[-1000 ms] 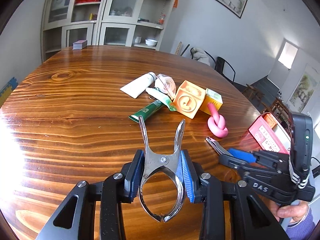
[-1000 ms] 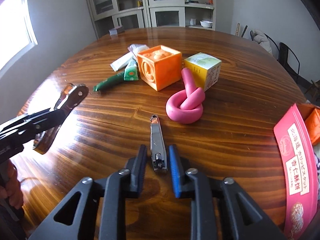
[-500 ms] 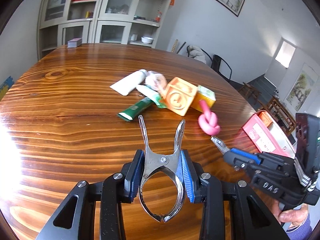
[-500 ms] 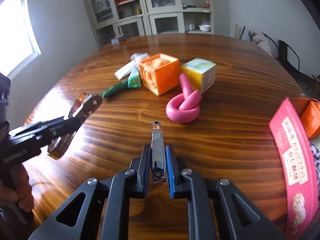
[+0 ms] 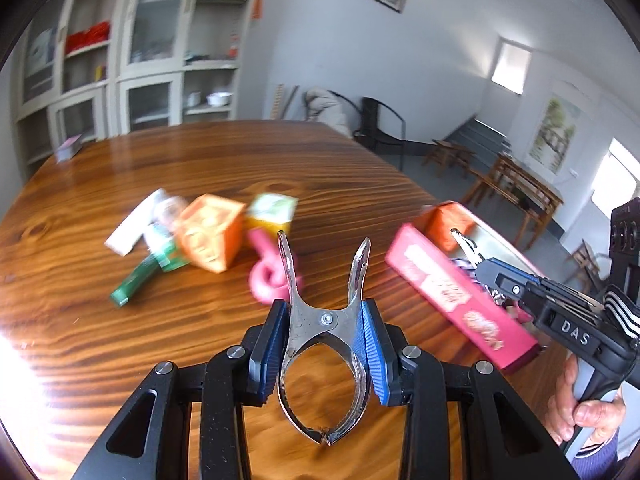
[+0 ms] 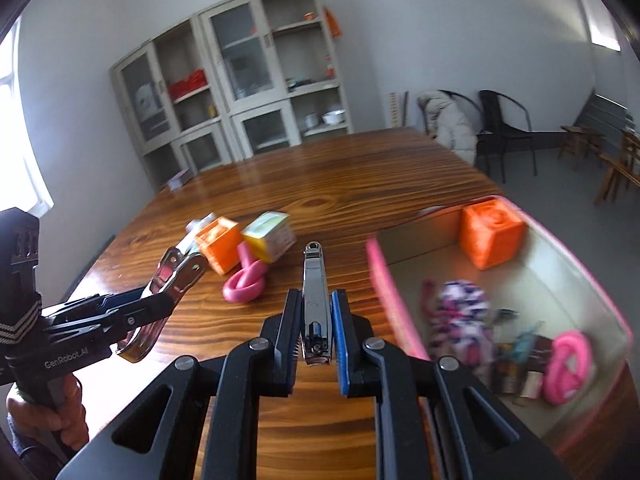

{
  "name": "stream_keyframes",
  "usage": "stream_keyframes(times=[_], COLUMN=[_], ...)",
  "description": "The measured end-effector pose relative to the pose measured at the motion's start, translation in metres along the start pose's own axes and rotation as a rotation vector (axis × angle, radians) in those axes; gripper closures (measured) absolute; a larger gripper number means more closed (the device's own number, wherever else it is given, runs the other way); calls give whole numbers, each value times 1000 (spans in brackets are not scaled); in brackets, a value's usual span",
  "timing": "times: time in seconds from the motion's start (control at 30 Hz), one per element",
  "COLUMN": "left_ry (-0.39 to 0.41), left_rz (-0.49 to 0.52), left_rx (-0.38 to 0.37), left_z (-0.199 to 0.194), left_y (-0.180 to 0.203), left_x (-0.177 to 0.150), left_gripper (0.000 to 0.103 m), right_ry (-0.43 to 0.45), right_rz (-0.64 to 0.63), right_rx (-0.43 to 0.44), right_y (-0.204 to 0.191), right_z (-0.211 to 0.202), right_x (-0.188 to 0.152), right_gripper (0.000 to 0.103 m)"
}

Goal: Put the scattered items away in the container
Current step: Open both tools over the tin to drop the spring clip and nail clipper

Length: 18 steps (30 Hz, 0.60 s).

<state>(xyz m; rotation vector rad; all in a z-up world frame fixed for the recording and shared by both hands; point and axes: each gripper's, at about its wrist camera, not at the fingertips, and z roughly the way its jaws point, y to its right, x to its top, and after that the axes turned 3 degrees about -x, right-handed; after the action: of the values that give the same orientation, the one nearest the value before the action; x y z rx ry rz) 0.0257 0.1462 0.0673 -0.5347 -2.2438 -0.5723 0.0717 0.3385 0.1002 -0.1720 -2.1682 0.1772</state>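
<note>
My left gripper (image 5: 326, 354) is shut on a metal spring clamp (image 5: 324, 320) and holds it above the table. My right gripper (image 6: 316, 340) is shut on a silver nail clipper (image 6: 314, 300), lifted near the left wall of the pink box (image 6: 384, 280); it also shows in the left wrist view (image 5: 496, 276). The box holds an orange cube (image 6: 490, 236), a patterned cloth (image 6: 460, 312) and a pink knot (image 6: 568, 364). On the table lie an orange cube (image 5: 210, 232), a yellow-green carton (image 5: 270, 212), a pink knotted toy (image 5: 272, 272), a green tube (image 5: 140, 276) and a white tube (image 5: 134, 228).
The wooden table (image 5: 200, 168) stretches back to a small box (image 5: 68, 148) at its far edge. Cabinets (image 6: 240, 80) stand against the wall. Chairs (image 6: 504, 128) stand beyond the table's right side. The left gripper with its clamp shows at the left of the right wrist view (image 6: 172, 276).
Both grippers have risen and swung right toward the pink box. The right gripper closed on the nail clipper and lifted it off the table. The left still holds the clamp.
</note>
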Motion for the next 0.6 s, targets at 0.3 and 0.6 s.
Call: stream_keyframes(times=[0.3, 0.6], left_ry=[-35, -53], left_rz=[115, 182], left_rx=[-119, -189], left_z=[34, 64], left_y=[82, 135], left_x=[21, 44], left_gripper=[65, 65], right_ry=[66, 57], right_rz=[116, 186], right_rx=[-130, -175], right_y=[79, 117], right_z=[-43, -50], right_x=[-4, -15], right_gripper=[86, 86])
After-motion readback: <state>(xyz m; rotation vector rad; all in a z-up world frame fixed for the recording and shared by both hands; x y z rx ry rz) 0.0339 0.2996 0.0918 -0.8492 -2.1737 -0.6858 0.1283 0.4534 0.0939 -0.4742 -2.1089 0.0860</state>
